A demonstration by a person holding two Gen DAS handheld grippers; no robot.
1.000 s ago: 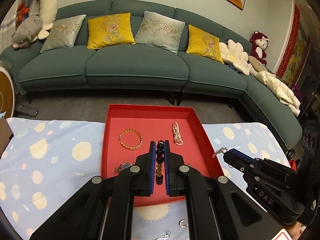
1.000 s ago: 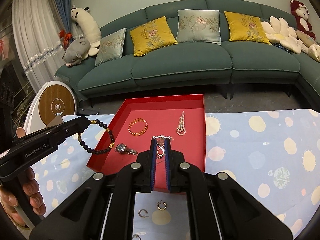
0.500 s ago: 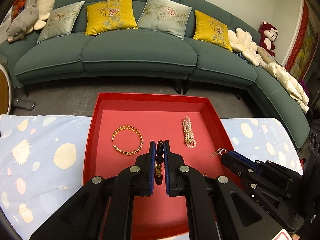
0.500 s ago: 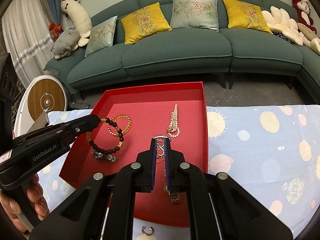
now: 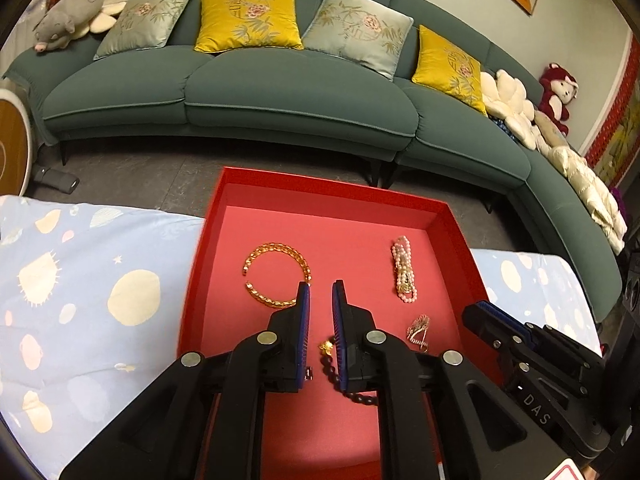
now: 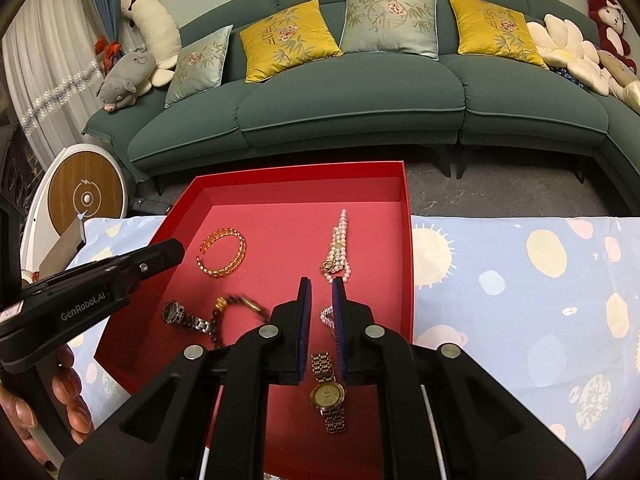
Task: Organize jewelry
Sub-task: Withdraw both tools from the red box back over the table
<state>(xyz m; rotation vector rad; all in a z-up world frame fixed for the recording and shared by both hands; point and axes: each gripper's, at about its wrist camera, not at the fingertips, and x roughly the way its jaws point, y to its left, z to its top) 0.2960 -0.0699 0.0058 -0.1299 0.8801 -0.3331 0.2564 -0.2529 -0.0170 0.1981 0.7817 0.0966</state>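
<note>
Both hand-held grippers over the shallow red cardboard tray [image 6: 406, 216]: left hand-held gripper [image 5: 320, 292] has jaws parted a narrow gap, nothing between them; dark round-bead bracelet w/ gold charm [image 5: 340, 376] sits on the tray floor just under/beside its right finger. Right hand-held gripper [image 6: 319, 290] also parted narrow and empty; thin silver chain [image 6: 328, 316] lies partly hidden below its tips. Also in tray: open gold cuff bangle [image 6: 222, 254], pale pink pearl strand [image 6: 338, 246], silver-band watch [image 6: 182, 318], gold-band watch [image 6: 328, 392]. We'd judge the beaded bracelet light, floppy on its cord, beads smooth and prob. slippery, so pinch across the strand between two beads, not on one bead. Chain is limp, likely to snag or tangle; grab at a bunched bit. Watches stiffer and heavier; take by the band, not the glass face. Tray sits on a desk under a soft light-blue cloth w/ sun and planet print [image 6: 520, 264]; cloth may wrinkle if dragged. Room: curved teal sofa [image 6: 360, 96] w/ yellow and grey cushions, plush toys at both ends.
</note>
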